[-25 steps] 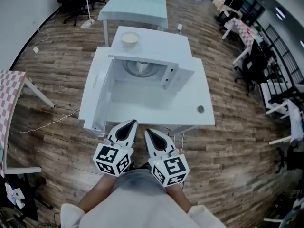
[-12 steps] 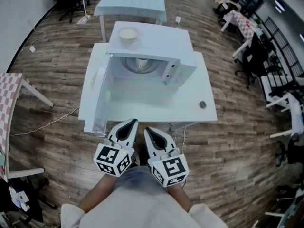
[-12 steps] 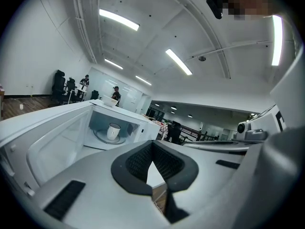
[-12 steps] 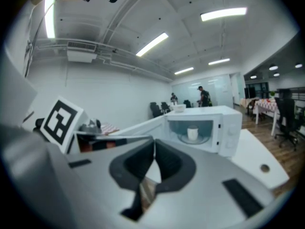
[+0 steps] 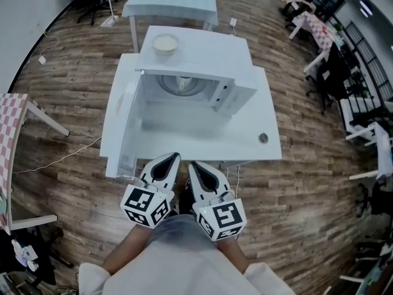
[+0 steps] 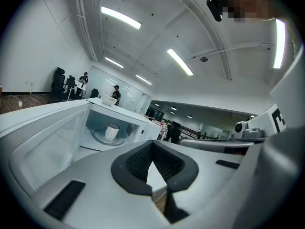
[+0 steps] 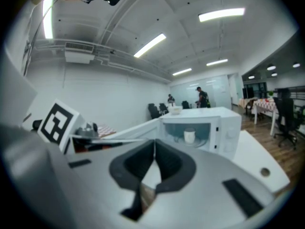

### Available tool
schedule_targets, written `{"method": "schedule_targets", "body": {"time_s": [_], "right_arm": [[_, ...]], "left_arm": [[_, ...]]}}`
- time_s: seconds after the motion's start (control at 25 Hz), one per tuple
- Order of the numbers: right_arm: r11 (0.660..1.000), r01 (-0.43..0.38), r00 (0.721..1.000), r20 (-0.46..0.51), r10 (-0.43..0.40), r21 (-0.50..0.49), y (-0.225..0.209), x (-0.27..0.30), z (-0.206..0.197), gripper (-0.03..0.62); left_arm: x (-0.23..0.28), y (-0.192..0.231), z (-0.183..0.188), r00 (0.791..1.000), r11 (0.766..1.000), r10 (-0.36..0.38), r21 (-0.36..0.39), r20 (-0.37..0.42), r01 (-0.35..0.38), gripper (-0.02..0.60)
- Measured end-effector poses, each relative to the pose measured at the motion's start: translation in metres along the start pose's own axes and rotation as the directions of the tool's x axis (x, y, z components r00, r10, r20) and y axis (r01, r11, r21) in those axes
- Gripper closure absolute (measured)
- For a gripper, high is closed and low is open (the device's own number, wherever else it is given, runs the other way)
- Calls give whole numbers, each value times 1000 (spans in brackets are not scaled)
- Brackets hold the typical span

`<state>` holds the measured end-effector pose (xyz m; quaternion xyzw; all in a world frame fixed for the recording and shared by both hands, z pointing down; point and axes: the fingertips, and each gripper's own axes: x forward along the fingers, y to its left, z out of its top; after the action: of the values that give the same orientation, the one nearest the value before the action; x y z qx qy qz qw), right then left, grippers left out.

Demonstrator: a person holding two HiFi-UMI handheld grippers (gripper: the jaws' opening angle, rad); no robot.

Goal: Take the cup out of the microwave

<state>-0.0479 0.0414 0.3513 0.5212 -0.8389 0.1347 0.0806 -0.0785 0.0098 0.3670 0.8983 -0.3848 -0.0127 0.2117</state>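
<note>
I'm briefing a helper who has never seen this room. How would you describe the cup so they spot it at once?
Find the white table; a white microwave stands on it with its door swung open. The cup is the small white one standing inside the microwave, unlike the bowl, which sits on top of it.

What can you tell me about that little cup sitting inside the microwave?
The cup is small, white and plain. It could be ceramic or paper, and no handle shows. It stands upright on the round turntable inside the white microwave, whose door is swung open to the left. Nothing else touches it.
</note>
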Motion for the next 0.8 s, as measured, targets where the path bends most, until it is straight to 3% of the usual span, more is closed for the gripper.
{"method": "schedule_targets", "body": {"time_s": [0.36, 0.8], "right_arm": [[999, -20, 1000, -6, 20, 29, -29, 14, 6, 571], [997, -71, 997, -14, 72, 26, -60, 43, 20, 571]], "left_arm": [[30, 3, 1, 1000, 1000, 6, -13, -22, -6, 566], [65, 18, 16, 998, 998, 64, -11, -7, -64, 566]]}}
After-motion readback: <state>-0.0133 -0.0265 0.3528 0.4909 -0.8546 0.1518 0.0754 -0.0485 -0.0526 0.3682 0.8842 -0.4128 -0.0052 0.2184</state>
